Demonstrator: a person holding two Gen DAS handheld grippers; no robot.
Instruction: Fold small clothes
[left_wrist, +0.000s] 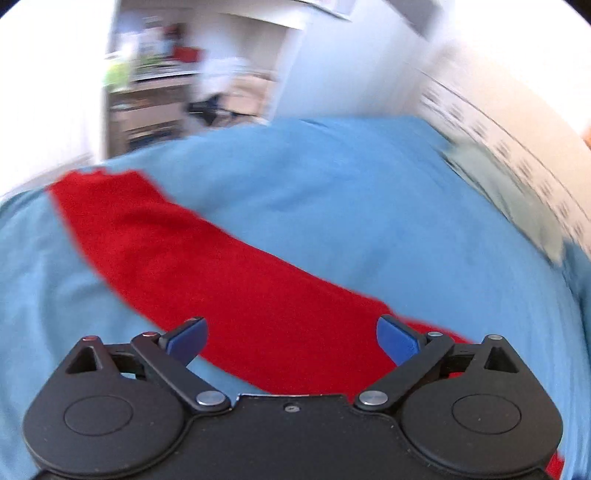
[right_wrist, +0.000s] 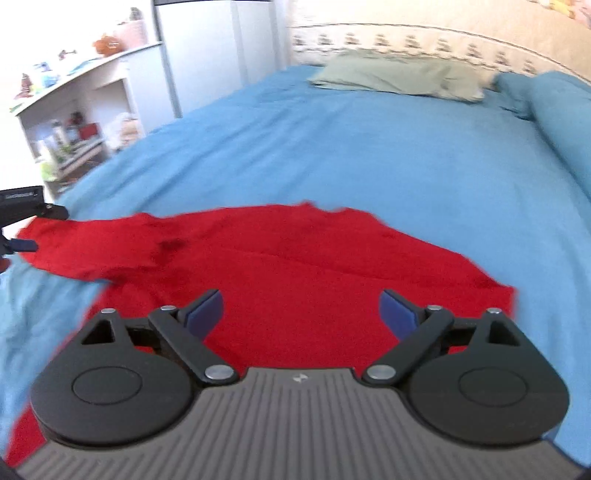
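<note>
On the bed (right_wrist: 369, 155), which has a blue sheet over it, there's a red garment (right_wrist: 280, 273) spread out mostly flat, looks like a small top or sweater, though I honestly can't tell exactly which from these angles. In the left wrist view the same red garment (left_wrist: 221, 273) runs as a long diagonal band from upper left down toward the lower right, passing under the gripper body.

Left gripper (left_wrist: 291, 341) has its blue-padded jaws spread wide apart with nothing between them, just hovering over the red fabric. Right gripper (right_wrist: 301, 314) is the same deal: jaws wide apart, nothing held, sitting above the middle of the garment. You can also catch the left gripper (right_wrist: 22, 243) at the far left edge of the right wrist view, right by the end of what looks like a sleeve; can't tell if it's touching.

Up at the far end of the bed there's a pale green pillow (right_wrist: 399, 75), with a blue pillow (right_wrist: 554, 107) just beside it on the right. A white shelf unit (right_wrist: 74, 110) with small toys and bits on it stands off the left side of the bed. The left view is pretty motion-blurred, so room details there are mush.
</note>
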